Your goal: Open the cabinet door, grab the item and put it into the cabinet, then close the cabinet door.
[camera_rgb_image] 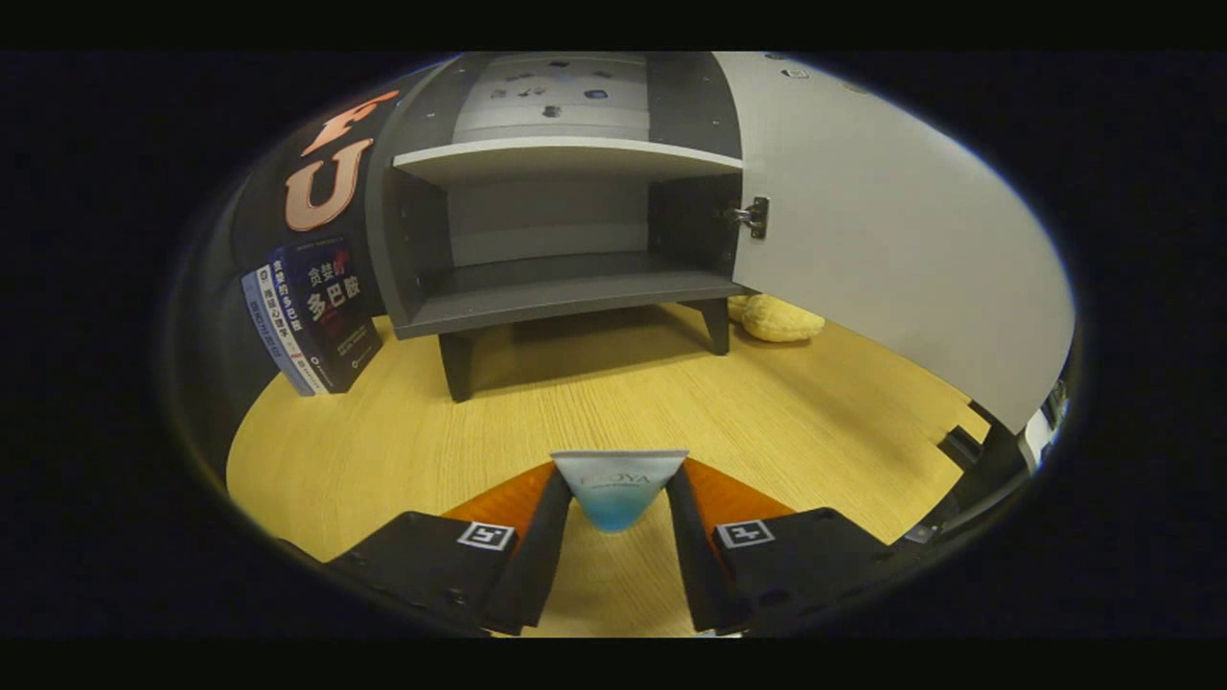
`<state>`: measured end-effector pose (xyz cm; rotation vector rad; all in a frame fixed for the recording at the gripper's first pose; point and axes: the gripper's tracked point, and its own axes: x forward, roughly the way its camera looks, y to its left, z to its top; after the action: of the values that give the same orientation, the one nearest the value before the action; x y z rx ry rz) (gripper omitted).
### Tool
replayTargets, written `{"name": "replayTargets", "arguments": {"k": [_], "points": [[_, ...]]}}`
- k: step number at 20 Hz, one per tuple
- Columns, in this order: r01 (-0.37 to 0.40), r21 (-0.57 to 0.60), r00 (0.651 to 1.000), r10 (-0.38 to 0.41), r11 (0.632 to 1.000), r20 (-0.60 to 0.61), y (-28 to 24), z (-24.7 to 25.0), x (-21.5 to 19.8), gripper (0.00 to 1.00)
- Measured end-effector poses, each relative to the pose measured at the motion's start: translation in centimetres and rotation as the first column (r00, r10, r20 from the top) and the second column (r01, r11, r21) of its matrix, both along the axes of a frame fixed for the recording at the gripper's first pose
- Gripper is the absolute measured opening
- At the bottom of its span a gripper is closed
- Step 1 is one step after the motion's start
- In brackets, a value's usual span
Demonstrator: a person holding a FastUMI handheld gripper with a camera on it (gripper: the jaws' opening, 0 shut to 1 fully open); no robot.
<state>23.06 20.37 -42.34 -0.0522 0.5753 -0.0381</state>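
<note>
So the item here is a small tube (618, 491), whitish at the flat crimped end and fading to blue further down, and it sits low in the middle of the frame, pinched between the two fingers of the gripper (618, 503). The fingers are closed in most of the way, one pressing on each side of the tube, so it's held clear of the table (786, 422), wide end pointing away from the camera. There's some faint print on it, too blurry to make out.

Past the fingertips there's a good stretch of bare light-wood tabletop, then the cabinet (566, 287) in the upper middle of the frame. It's dark grey, on short legs, with a pale shelf across the upper part and an open compartment below that. The cabinet door (891, 240) is swung wide open to the right, a big pale panel filling the upper right of the frame, with a metal hinge (754, 217) where it meets the cabinet side.

Left of the cabinet a couple of books (312, 316) stand leaning against the booth wall. On the right, just behind the cabinet leg and under the door, there's a yellow soft-looking thing (781, 318), can't tell exactly what.
</note>
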Motion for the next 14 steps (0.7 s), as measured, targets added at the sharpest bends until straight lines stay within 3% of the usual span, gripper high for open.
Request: {"name": "replayTargets", "arguments": {"k": [8, 14], "points": [[-0.037, 0.03, 0.999, 0.037, 0.999, 0.016, 0.6, 9.2, 0.8, 0.63], [-0.145, 0.022, 0.986, 0.143, 0.989, 0.082, 3.4, 18.6, 2.7, 0.63]]}}
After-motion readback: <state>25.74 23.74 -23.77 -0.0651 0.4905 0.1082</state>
